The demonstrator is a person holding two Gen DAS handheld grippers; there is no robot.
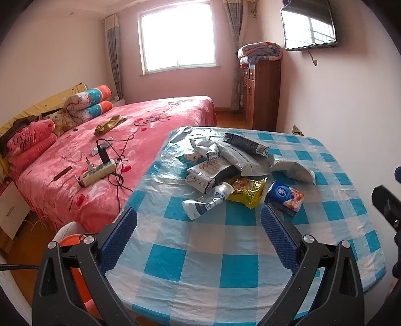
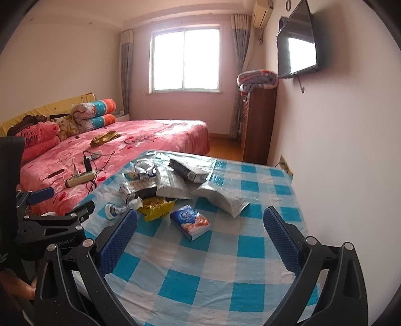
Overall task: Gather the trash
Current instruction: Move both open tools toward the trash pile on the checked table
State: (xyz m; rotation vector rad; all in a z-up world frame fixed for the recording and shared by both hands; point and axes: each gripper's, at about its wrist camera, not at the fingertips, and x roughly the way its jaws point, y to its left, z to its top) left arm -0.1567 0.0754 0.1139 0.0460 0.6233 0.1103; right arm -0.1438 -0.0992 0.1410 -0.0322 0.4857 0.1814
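Observation:
A heap of trash lies on a table [image 1: 225,263] with a blue-and-white checked cloth: grey mailer bags [image 1: 240,156], a dark packet [image 1: 246,144], a yellow snack wrapper [image 1: 246,190], a crumpled white wrapper [image 1: 205,203] and a blue tissue pack [image 1: 284,198]. My left gripper [image 1: 199,220] hangs open just short of the heap, nothing between its fingers. In the right wrist view my right gripper [image 2: 200,223] is open too, with the tissue pack [image 2: 190,222] lying between and ahead of its fingertips. The yellow wrapper [image 2: 156,207] and a grey bag [image 2: 223,199] sit beyond.
A bed [image 1: 100,150] with a pink cover stands left of the table [image 2: 225,275], with a power strip [image 1: 99,173] and cables on it. A wooden cabinet [image 1: 263,95] and a wall television [image 1: 308,23] are at the right. An orange object [image 1: 72,240] sits below the table's left edge.

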